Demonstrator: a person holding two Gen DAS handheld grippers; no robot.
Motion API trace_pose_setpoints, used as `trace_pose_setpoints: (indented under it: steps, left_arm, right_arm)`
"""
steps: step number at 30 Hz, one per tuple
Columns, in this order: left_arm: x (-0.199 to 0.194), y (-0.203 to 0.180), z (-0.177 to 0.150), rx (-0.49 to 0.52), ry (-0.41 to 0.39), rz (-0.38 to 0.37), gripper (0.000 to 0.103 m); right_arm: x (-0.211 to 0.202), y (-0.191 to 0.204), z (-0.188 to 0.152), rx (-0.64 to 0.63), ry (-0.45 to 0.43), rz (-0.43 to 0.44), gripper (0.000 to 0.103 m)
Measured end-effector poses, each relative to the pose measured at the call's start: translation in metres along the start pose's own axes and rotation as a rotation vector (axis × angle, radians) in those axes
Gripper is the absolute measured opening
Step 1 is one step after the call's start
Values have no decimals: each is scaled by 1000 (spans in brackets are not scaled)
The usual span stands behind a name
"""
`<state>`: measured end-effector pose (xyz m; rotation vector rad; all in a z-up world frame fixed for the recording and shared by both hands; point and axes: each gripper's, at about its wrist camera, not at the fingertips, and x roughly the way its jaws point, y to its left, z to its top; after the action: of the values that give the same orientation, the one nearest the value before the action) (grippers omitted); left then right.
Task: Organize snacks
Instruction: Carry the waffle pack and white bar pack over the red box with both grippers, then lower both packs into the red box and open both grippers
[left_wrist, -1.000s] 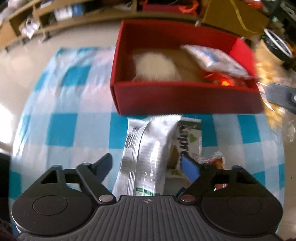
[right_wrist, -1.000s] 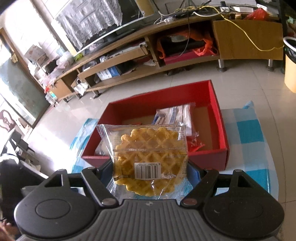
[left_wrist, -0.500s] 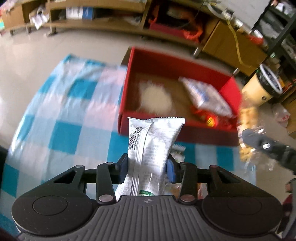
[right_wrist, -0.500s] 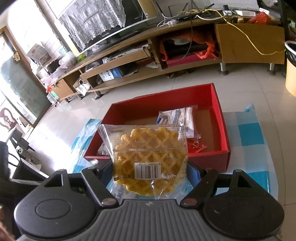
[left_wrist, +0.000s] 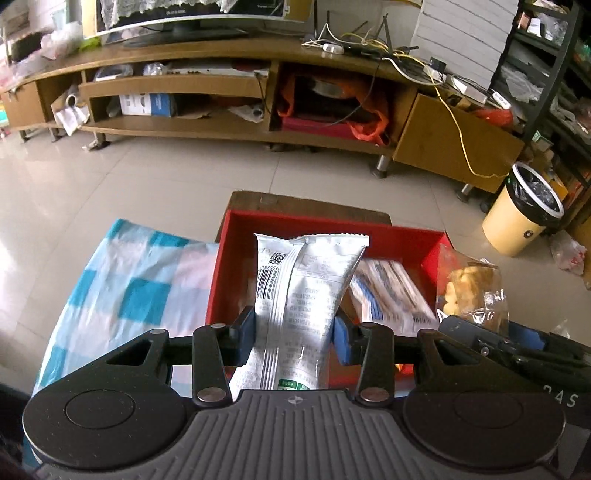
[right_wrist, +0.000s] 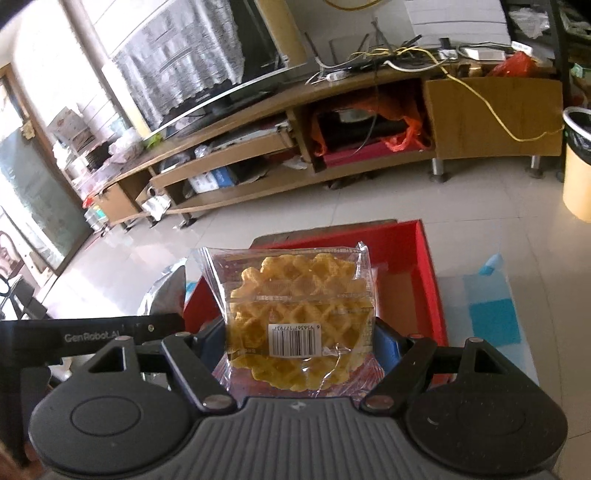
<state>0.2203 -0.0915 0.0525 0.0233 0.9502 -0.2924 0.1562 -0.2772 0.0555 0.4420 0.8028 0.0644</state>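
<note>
Left gripper (left_wrist: 294, 334) jaws clamped silver pouch (left_wrist: 301, 306), barcode up; right gripper (right_wrist: 301, 343) jaws gripped clear waffle pack (right_wrist: 295, 317), barcode 177937.

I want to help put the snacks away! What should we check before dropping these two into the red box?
1. Left gripper pinching the silver snack packet on both sides: ok.
2. Right gripper clamped on the waffle packet: ok.
3. Red box ahead of both grippers: ok.
4. Free room in the box: the striped packet lies inside, bare floor shows on the right: ok.
5. The two grippers are close side by side, so they might bump: not ok.
6. Whether either packet is directly above the box opening: cannot tell.
</note>
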Motion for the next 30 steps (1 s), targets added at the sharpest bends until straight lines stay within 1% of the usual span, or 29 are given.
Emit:
trace_pose_setpoints:
  steps: [4,8,13,17,20,21,22,30]
  left_arm:
    - [16,-3,5,16,3,31,51]
    - [31,-1,8,15,22,41,51]
    - [41,-2,7,29,30,65,52]
    - [43,-1,7,28,35,63,52]
    - [41,-1,8,27,27,62,59]
    - [40,0,8,24,23,63,65]
    - [39,0,8,24,18,63,68]
    - [37,-4,8,32,13,62,75]
  right_arm:
    - [16,-11,7,14,6,-32,75]
    - [30,-17,11,6,19,-62,75]
    - [44,-18,12,-2,28,-76,75]
    - [50,-18,11,3,40,-92,76]
    - [53,-20,11,14,53,-92,76]
    - [53,-21,11,20,53,-94,77]
    - [53,-22,11,22,54,-96,77]
    - [54,-20,11,13,56,-107,79]
